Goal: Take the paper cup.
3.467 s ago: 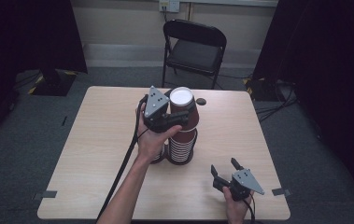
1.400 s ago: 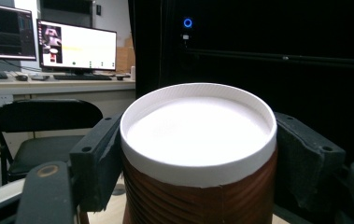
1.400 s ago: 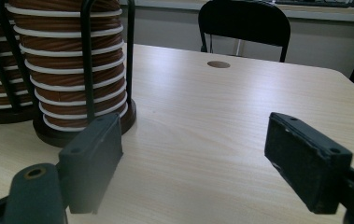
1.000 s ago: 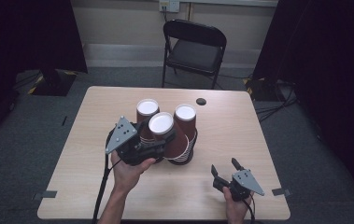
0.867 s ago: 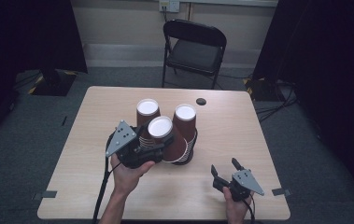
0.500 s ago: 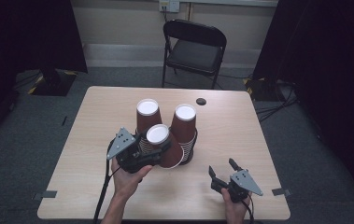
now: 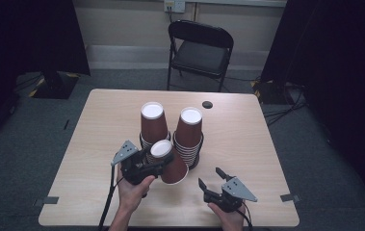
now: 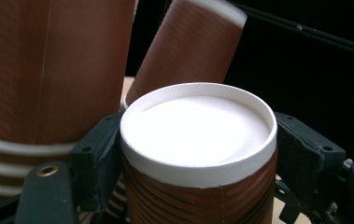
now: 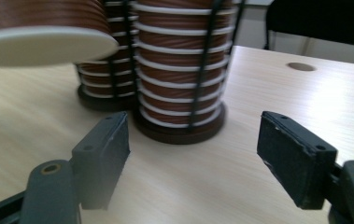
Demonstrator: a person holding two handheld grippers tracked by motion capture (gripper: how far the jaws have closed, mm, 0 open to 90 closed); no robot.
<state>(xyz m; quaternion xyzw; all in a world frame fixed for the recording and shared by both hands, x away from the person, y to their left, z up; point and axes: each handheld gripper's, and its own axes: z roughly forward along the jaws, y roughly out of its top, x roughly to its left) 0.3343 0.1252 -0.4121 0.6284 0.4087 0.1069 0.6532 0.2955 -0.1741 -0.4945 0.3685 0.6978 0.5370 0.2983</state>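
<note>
High view: left gripper (image 7: 157, 162), centre frame, has sunk since a second ago, clamped on an inverted brown paper cup (image 7: 169, 161), now nearly set down before two stacks (image 7: 188, 139).

Left gripper view: ribbed sleeve, white rolled base.

Right gripper view: right gripper (image 9: 194, 154) empty, jaws apart, lately narrowing.

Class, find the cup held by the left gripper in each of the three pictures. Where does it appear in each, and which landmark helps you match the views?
High view: the held cup is low and centre, upside down, in front of the two stacks.
Left gripper view: it sits in the lower middle, between the fingers.
Right gripper view: its rim is at the top left.
Shared landmark: the right stack.
</note>
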